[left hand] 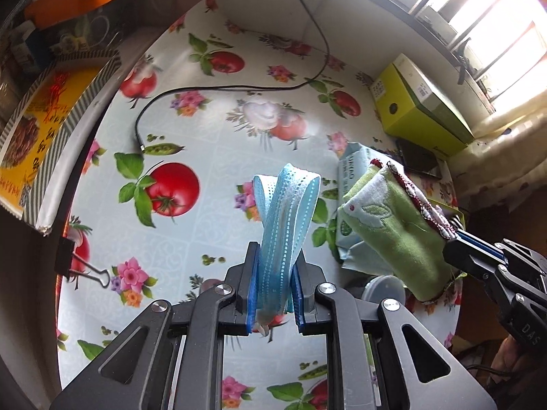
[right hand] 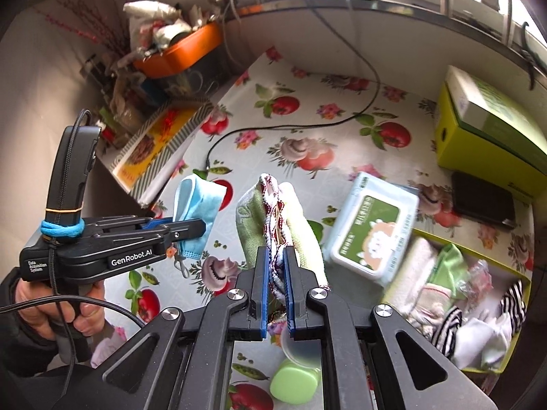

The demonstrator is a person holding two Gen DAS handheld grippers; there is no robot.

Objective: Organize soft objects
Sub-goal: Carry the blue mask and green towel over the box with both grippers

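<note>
- The left claw (left hand: 275, 294) is clamped narrow on a folded blue face mask (left hand: 285, 218) – the mask stands up between the blue pads, lifted clear of the surface (left hand: 212, 157), which has a tomato-and-flower cover
- In the right wrist view the same left claw (right hand: 196, 230) shows from the side, gripped by a hand (right hand: 58, 304), with the face mask (right hand: 196, 205) hanging out of its tip
- The right claw (right hand: 276, 290) is pinched on a green cloth with a red-and-white trim (right hand: 273, 218), held by its trimmed edge above the surface (right hand: 259, 143)
- Seen from the left wrist camera, the right claw (left hand: 458, 249) comes in from the right, and the green cloth (left hand: 393, 232) droops from it just beside the mask
- A pack of wet wipes (right hand: 371, 229) lies on the surface under the cloth, near a yellow-green tray of folded fabrics (right hand: 524, 285)
- A black cable (left hand: 218, 89), a yellow-green box (left hand: 420, 109), a dark flat case (right hand: 482, 200) and a green-capped container (right hand: 294, 384) also lie on the surface
</note>
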